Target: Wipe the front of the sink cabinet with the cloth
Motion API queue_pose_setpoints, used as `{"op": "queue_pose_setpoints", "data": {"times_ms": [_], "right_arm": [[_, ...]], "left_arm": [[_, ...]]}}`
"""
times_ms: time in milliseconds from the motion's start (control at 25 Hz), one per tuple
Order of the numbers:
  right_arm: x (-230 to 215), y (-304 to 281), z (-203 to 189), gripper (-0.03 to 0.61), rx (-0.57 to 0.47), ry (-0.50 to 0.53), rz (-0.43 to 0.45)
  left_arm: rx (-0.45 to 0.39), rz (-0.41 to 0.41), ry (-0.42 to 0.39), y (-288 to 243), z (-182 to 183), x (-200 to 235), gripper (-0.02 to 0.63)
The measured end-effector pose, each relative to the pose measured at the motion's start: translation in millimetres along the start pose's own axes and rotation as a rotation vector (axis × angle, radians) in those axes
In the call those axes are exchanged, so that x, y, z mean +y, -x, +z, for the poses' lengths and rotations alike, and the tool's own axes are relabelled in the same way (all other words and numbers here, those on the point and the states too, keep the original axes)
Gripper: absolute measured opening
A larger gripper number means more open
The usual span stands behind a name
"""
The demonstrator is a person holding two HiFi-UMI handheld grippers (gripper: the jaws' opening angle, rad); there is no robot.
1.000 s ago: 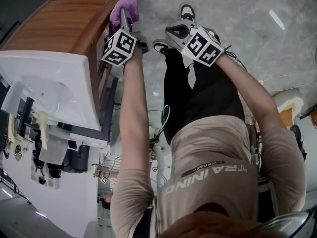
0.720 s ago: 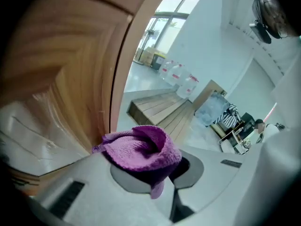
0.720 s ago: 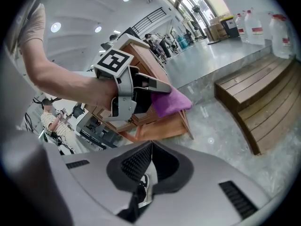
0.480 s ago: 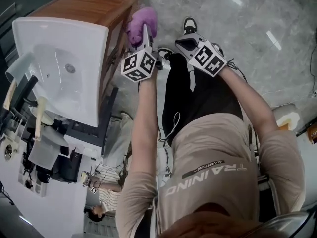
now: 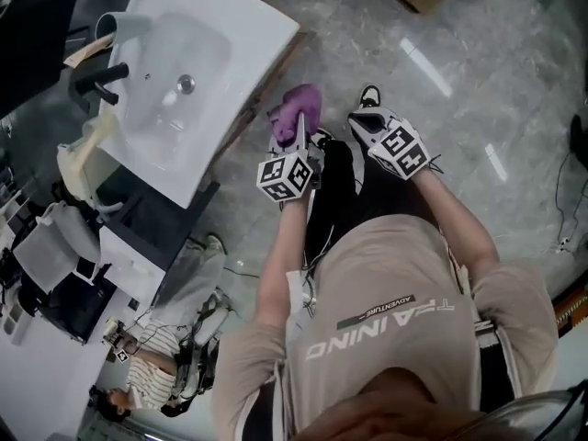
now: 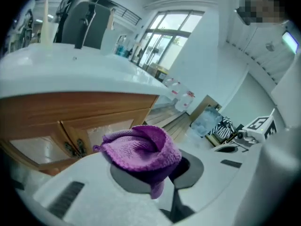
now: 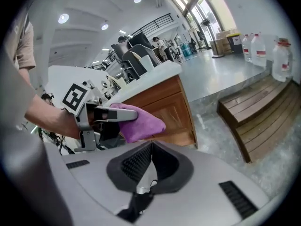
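The purple cloth point(image 5: 296, 113) is bunched up in my left gripper point(image 5: 296, 134), which is shut on it. The left gripper view shows the cloth point(image 6: 141, 147) in front of the wooden sink cabinet point(image 6: 70, 112), below the white sink top point(image 6: 70, 72). Seen from the right gripper view, the cloth point(image 7: 141, 121) is right at the cabinet front point(image 7: 164, 105); whether they touch is unclear. My right gripper point(image 5: 367, 122) hangs beside the left one, away from the cabinet, its jaws together on nothing point(image 7: 150, 157).
The white sink point(image 5: 184, 72) with a dark tap point(image 5: 99, 76) overhangs the cabinet. Low wooden steps point(image 7: 263, 112) and water jugs point(image 7: 263, 46) stand on the marble floor to the right. A person in a striped shirt point(image 5: 156, 361) crouches behind.
The head view has swung, so the sink now shows from above. My left gripper, still holding the cloth, sits lower off the sink's corner. The right gripper has stayed beside it.
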State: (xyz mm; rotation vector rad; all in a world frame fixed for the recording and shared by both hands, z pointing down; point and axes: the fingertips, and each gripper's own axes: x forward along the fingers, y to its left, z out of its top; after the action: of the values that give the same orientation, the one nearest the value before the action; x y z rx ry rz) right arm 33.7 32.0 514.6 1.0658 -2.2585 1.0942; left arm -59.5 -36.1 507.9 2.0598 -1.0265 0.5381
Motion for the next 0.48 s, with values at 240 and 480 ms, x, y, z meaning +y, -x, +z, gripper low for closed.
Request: {"op": "queue_pose_setpoints", "data": {"times_ms": [240,480], "right_arm": [[72.4,1.0,44.1,0.012,0.003,0.109,0.044],[139.3,-0.6,113.0,0.012,-0.069,0.203,0.087]], "left_arm": [[-0.068,-0.006,-0.144,92.1,31.8,-5.5,0.049],[-0.160,0.011,-0.147,163.1,55.5,14.4,0.049]]}}
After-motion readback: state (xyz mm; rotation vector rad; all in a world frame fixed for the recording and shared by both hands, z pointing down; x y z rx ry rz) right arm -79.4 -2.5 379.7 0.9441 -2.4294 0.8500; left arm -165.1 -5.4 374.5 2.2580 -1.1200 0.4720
